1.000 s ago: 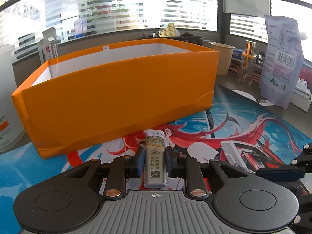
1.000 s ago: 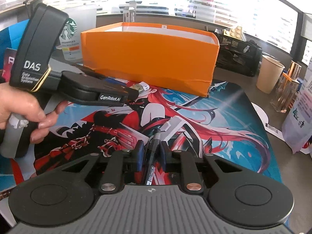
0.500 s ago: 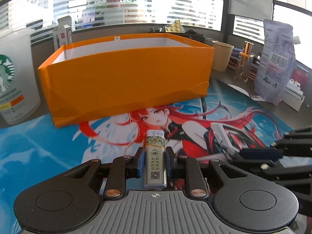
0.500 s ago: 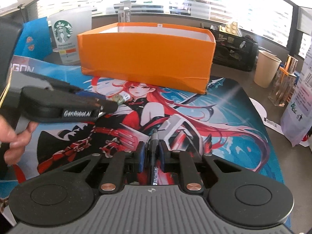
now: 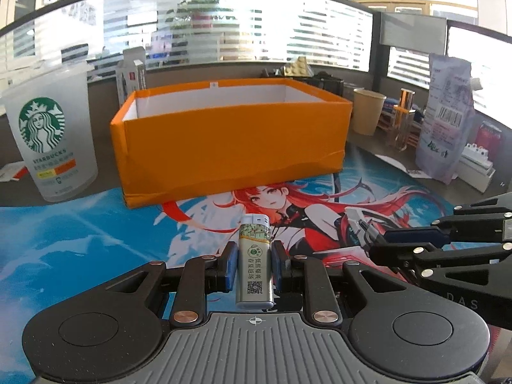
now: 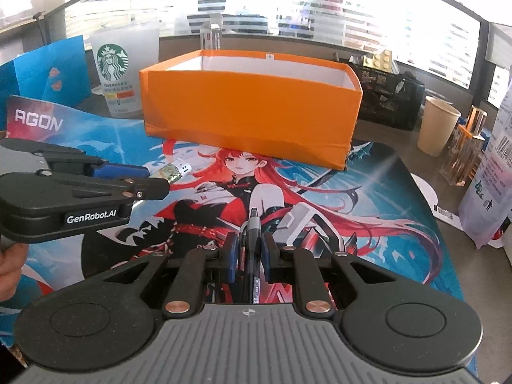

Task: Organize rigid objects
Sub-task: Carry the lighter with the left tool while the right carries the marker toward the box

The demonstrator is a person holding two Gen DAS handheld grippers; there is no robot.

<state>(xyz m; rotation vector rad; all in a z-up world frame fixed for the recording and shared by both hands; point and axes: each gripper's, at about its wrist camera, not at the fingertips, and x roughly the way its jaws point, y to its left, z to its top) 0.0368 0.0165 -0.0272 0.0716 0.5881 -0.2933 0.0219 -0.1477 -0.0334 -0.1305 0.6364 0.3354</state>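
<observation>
An open orange box [image 5: 230,147] with a white inside stands at the far side of the printed desk mat [image 5: 96,240]; the right wrist view shows the orange box [image 6: 252,108] too. My left gripper [image 5: 254,252] is shut on a silver-green lighter [image 5: 255,265], held above the mat, well short of the box. The right wrist view shows the left gripper [image 6: 156,176] from the side, the lighter [image 6: 176,171] poking out of it. My right gripper [image 6: 249,249] is shut on a dark pen [image 6: 251,249] whose tip points toward the box. At the right edge of the left wrist view is the right gripper [image 5: 380,240].
A frosted Starbucks cup [image 5: 52,140] stands left of the box. A paper cup [image 5: 368,112], a clear acrylic stand [image 5: 401,124] and a white pouch [image 5: 444,121] stand to the right. A blue folder [image 6: 51,73] leans at the far left. A hand [image 6: 9,272] holds the left gripper.
My left gripper has pulled back from the orange box with the lighter still in it, so the box looks smaller and the Starbucks cup has come into view. The right gripper has kept still.
</observation>
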